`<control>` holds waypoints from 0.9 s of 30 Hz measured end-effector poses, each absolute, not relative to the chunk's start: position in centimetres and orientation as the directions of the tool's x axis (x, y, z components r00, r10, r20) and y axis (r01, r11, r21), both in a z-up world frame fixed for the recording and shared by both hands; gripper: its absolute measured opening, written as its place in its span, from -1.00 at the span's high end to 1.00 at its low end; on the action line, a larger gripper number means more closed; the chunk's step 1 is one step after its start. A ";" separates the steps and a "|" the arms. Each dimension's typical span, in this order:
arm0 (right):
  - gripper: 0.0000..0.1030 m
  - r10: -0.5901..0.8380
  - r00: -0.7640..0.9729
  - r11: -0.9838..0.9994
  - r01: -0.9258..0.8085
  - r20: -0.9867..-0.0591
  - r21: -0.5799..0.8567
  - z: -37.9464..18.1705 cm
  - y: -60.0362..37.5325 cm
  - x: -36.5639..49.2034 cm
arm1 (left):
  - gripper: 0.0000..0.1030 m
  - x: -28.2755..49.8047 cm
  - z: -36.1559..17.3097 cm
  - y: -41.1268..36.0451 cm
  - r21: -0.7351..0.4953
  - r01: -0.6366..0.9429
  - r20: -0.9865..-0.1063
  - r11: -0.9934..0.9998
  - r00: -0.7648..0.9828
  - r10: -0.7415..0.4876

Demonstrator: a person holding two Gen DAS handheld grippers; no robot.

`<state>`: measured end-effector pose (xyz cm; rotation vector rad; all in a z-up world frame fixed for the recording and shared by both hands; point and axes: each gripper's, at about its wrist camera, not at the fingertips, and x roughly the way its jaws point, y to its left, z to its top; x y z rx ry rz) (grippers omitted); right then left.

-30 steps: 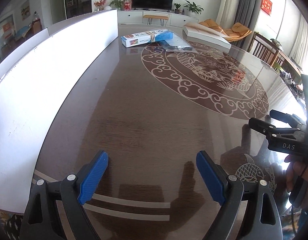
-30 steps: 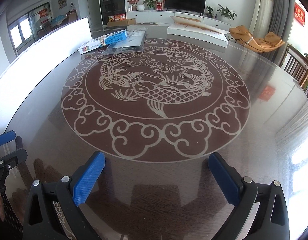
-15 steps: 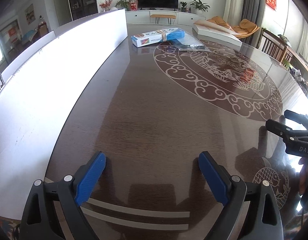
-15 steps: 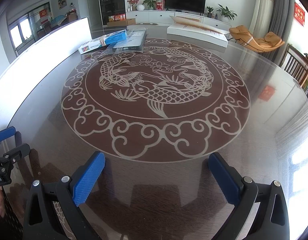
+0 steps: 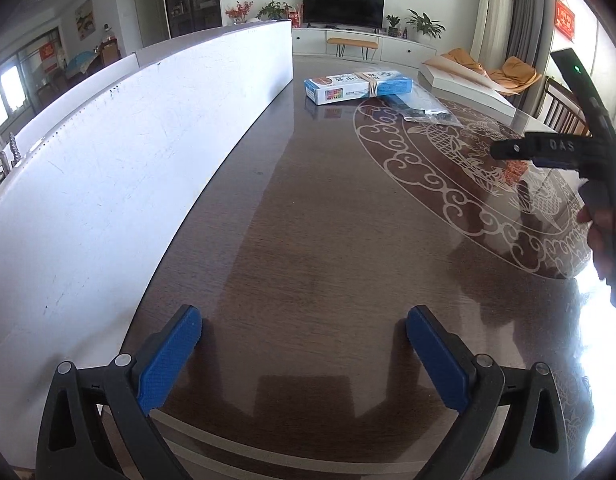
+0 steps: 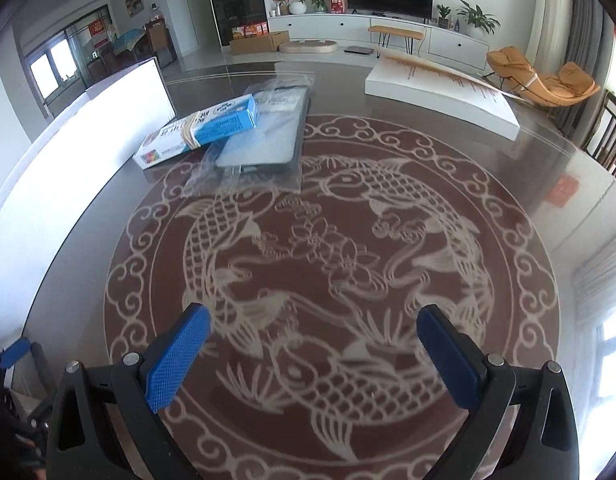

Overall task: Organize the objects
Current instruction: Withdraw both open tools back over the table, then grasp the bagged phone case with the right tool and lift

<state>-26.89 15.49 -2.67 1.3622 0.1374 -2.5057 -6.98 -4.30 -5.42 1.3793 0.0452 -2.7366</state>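
A blue and white box (image 6: 200,130) bound with rubber bands lies at the far left of the dark table, one end resting on a clear plastic bag (image 6: 264,136) that holds a dark flat item. Both show in the left wrist view too, the box (image 5: 357,86) and the bag (image 5: 421,106) far ahead. My right gripper (image 6: 313,348) is open and empty above the fish pattern, well short of them. My left gripper (image 5: 304,350) is open and empty over bare wood near the table's near edge.
A long white board (image 5: 128,168) stands along the table's left side. A flat white box (image 6: 439,92) lies at the far right. The table (image 6: 567,184) has a glossy glass top with a round fish pattern. Chairs stand beyond the right edge.
Both grippers have moved forward over the table toward the box and bag. The right gripper has risen and advanced more, and now shows higher in the left wrist view.
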 end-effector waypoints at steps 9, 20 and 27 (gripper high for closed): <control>-1.00 -0.147 -0.478 -0.945 0.326 -0.866 -0.020 -4.5 7.3 -36.5 | -1.00 -6.9 -5.4 -4.3 0.008 0.081 -0.803 -0.997 -0.593 -0.054; -0.49 -0.155 -0.525 -0.949 0.314 -0.837 -0.021 -4.3 11.9 -27.4 | -1.00 -7.0 -5.4 -4.2 0.007 0.082 -0.803 -0.997 -0.593 -0.054; -0.49 -0.116 -0.563 -0.976 0.219 -0.818 -0.012 -4.3 19.7 -13.0 | -1.00 -6.9 -5.4 -4.3 0.006 0.080 -0.802 -0.997 -0.594 -0.053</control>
